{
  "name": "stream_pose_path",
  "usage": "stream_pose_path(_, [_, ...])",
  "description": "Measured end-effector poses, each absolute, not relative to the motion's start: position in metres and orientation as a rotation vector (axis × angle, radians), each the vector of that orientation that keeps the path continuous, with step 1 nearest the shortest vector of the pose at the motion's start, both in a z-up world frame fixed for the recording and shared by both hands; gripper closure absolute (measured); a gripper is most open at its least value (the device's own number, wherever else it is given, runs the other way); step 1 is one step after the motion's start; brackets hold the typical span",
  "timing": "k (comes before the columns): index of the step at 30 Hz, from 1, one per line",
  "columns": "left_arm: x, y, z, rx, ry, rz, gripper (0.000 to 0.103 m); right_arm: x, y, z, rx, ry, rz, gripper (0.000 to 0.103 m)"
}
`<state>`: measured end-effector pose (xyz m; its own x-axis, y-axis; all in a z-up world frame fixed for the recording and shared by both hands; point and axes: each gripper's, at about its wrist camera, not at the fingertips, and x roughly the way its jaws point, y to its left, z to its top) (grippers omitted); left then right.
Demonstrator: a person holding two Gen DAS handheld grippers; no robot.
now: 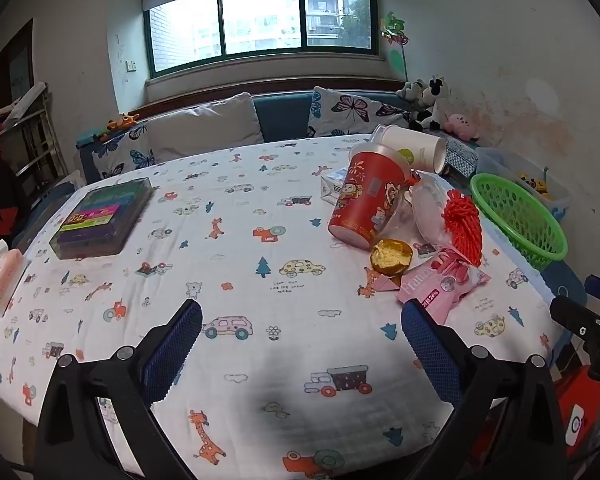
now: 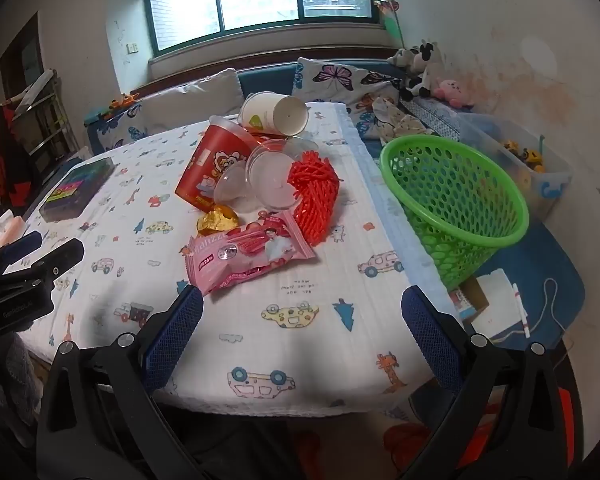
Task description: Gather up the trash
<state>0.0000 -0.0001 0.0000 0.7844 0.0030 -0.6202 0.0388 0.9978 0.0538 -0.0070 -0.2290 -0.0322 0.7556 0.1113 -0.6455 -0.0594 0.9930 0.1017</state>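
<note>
Left tool [image 1: 302, 322] hovers low over the near middle of the surface [image 1: 260, 200], a cloth printed with cars and giraffes; fingers spread wide, nothing between them. Right tool [image 2: 302, 308] hovers near the surface's right edge, fingers also wide apart and empty.

Trash sits heaped at the far right of the surface. Red printed paper cup [image 2: 210, 160] lies on its side, left of the heap. White paper cup [image 2: 274, 114] lies tipped at the far end. Clear plastic cup [image 2: 270, 178] rests against the red cup, mouth toward the camera. Orange-red foam mesh sleeve [image 2: 314, 196] touches the clear cup on its right. Crumpled gold foil wrapper [image 2: 217, 219] lies just near of the red cup. Pink snack packet [image 2: 250, 254] is nearest, flat, just beyond the right tool.

Green perforated plastic basket [image 2: 456, 200] stands tilted off the right edge. Dark box of coloured markers [image 1: 102, 212] lies at the left, well apart from the heap.
</note>
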Motion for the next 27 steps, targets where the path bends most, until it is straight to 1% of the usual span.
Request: stream_pose_path(27, [-0.0034, 0.0023, 0.0029, 0.069, 0.659, -0.025, 0.006, -0.0044, -0.2256, -0.0339, 0.068, 0.718, 0.095, 0.004])
